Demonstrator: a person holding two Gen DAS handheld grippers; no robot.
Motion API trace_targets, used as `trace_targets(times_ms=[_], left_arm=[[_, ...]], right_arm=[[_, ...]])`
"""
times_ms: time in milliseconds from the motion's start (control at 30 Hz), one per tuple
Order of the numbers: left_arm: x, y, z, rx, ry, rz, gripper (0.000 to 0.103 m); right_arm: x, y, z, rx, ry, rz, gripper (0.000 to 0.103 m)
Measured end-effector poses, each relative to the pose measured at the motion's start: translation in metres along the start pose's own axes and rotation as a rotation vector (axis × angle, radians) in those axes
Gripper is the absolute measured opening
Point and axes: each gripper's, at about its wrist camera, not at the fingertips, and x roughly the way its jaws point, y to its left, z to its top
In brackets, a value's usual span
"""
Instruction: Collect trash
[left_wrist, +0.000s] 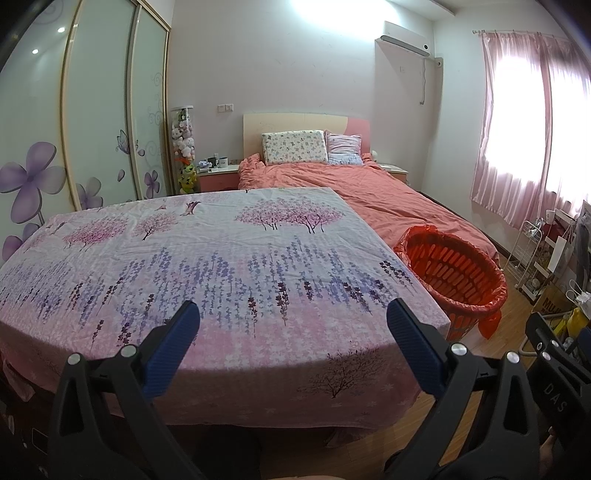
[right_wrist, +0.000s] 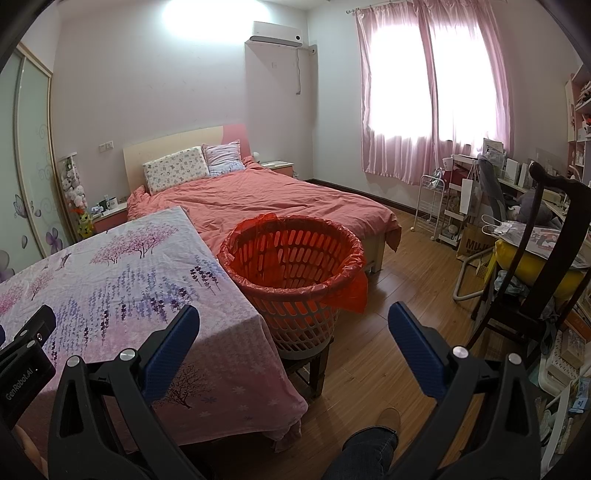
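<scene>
A basket (right_wrist: 295, 284) lined with a red plastic bag stands on a small stool at the right side of a table covered by a floral cloth (right_wrist: 122, 273). It also shows in the left wrist view (left_wrist: 452, 271). My left gripper (left_wrist: 293, 314) is open and empty over the near edge of the floral cloth (left_wrist: 207, 266). My right gripper (right_wrist: 293, 317) is open and empty, in front of the basket and above the floor. No trash shows on the cloth.
A bed (right_wrist: 280, 199) with an orange cover lies behind the table. A dark wooden chair (right_wrist: 546, 258) with piled items, a white wire rack (right_wrist: 430, 206) and a cluttered desk stand at the right. My leg and foot (right_wrist: 384, 424) are on the wooden floor.
</scene>
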Motion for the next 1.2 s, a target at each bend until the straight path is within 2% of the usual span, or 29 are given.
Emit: trace_targets(times_ms=[1200], left_arm=[[0.0001,-0.0020,0.0007,0.002,0.000,0.001,0.099]], right_arm=[[-0.0003,-0.0012,0.0008,0.002,0.002,0.001,0.101]])
